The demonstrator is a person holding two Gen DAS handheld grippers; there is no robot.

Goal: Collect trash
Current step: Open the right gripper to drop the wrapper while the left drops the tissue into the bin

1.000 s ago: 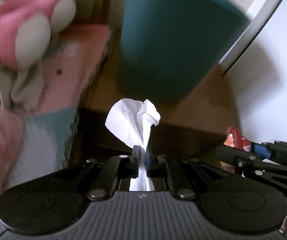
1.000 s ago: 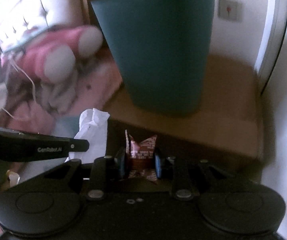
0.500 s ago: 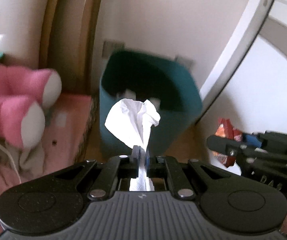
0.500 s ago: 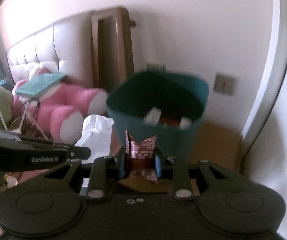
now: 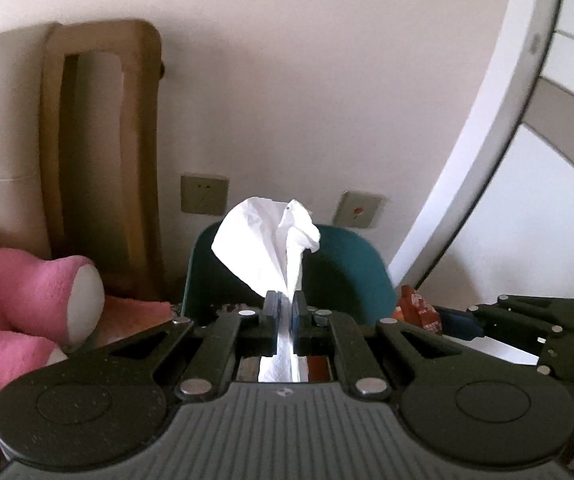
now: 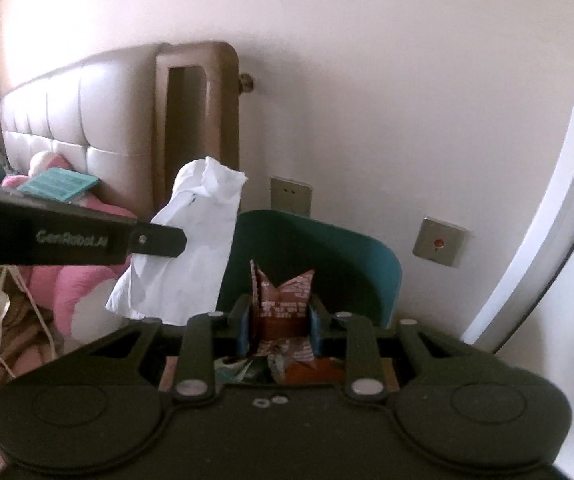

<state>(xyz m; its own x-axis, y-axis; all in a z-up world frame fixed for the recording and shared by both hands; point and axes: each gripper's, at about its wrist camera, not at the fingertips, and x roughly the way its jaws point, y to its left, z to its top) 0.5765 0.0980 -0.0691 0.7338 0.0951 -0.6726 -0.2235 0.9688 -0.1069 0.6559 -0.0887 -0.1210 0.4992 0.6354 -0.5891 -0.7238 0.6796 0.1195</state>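
My left gripper (image 5: pixel 285 307) is shut on a crumpled white tissue (image 5: pixel 268 240), which stands up above its tips; in the right wrist view the tissue (image 6: pixel 191 248) hangs from the left gripper at the left. My right gripper (image 6: pixel 279 316) is shut on a red-brown snack wrapper (image 6: pixel 283 300) with white print. A teal trash bin (image 5: pixel 347 276) stands against the wall just beyond and below both grippers, and its far rim (image 6: pixel 327 256) rises behind the wrapper. The right gripper and wrapper (image 5: pixel 419 308) show at the right of the left wrist view.
A pink plush toy (image 5: pixel 19 312) lies on the bed at the left, beside a brown headboard frame (image 5: pixel 103 160). Wall sockets (image 5: pixel 204 194) sit behind the bin. A white door frame (image 5: pixel 499 128) curves down the right. Other trash lies inside the bin (image 6: pixel 307 368).
Both grippers rose with their loads. The bin, first seen from its side and filling the view, now sits low under the fingertips, with more wall and headboard in sight.
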